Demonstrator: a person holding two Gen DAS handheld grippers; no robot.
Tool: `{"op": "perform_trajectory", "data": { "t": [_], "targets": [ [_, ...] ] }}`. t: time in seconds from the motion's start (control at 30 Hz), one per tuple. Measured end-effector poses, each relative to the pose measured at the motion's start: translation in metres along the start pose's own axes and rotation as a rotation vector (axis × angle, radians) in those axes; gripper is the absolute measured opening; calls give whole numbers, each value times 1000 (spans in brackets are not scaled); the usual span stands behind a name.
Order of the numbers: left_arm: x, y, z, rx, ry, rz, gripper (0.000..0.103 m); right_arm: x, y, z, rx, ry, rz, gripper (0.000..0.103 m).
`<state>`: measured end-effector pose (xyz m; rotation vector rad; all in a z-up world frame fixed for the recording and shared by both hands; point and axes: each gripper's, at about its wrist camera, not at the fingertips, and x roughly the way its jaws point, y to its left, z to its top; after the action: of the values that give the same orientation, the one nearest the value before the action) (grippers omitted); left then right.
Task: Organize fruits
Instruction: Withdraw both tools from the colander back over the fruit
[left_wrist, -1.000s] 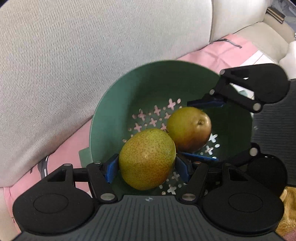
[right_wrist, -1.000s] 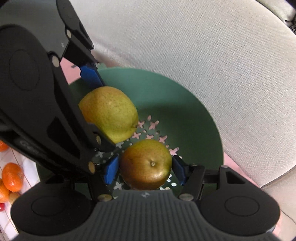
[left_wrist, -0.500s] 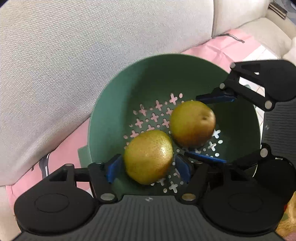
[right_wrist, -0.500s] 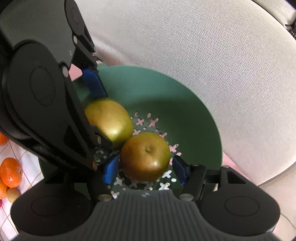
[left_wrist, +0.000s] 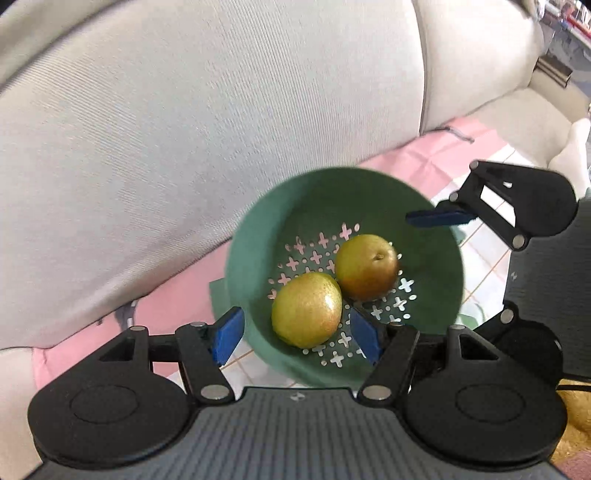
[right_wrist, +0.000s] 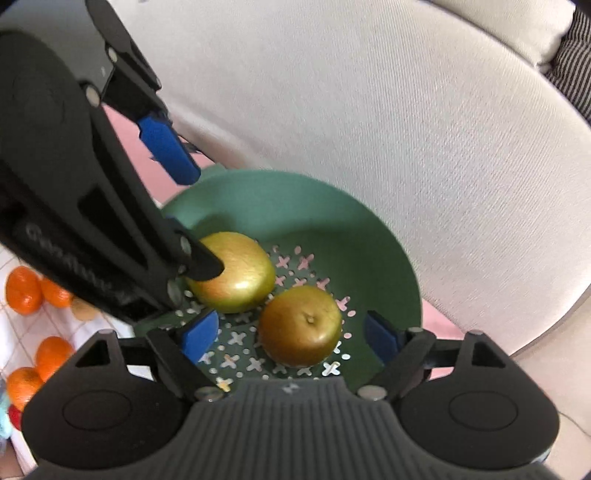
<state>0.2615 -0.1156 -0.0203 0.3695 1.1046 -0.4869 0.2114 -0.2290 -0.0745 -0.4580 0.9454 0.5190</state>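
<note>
Beige sofa cushions (left_wrist: 184, 147) are backing the green colander (left_wrist: 258, 229); both pears (left_wrist: 306, 312) (left_wrist: 367, 267) are lying released, left claw (left_wrist: 297, 334) apart, right claw (right_wrist: 291, 338) opening, empty. You're needing the oranges (right_wrist: 22, 290) next.

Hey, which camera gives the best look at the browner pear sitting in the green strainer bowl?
The right wrist view: the browner pear lies close and unobstructed, stem dimple up, between the opening right gripper's pads, untouched. The left wrist view shows it farther off, behind the greener pear.
</note>
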Motion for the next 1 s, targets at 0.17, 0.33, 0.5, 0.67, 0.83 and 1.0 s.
{"op": "perform_trajectory", "data": {
  "t": [0.17, 0.33, 0.5, 0.67, 0.83, 1.0],
  "targets": [
    [-35, -3, -19, -8, -60, 45, 77, -24, 12, -2, 44, -41, -5, 83],
    [-72, -5, -47, -59, -121, 61, 77, -54, 25, -8, 173, -97, -13, 83],
    [-102, -7, -86, -148, -186, 45, 77, -80, 42, -28, 303, -159, 0, 83],
    [-120, -18, -129, -193, -244, -3, 77, -101, 63, -54, 428, -203, 6, 82],
    [-120, -28, -169, -253, -242, 14, 75, -108, 83, -85, 515, -208, 6, 78],
    [-113, -38, -200, -258, -246, 10, 74, -124, 111, -108, 518, -203, 1, 77]
  ]
}}
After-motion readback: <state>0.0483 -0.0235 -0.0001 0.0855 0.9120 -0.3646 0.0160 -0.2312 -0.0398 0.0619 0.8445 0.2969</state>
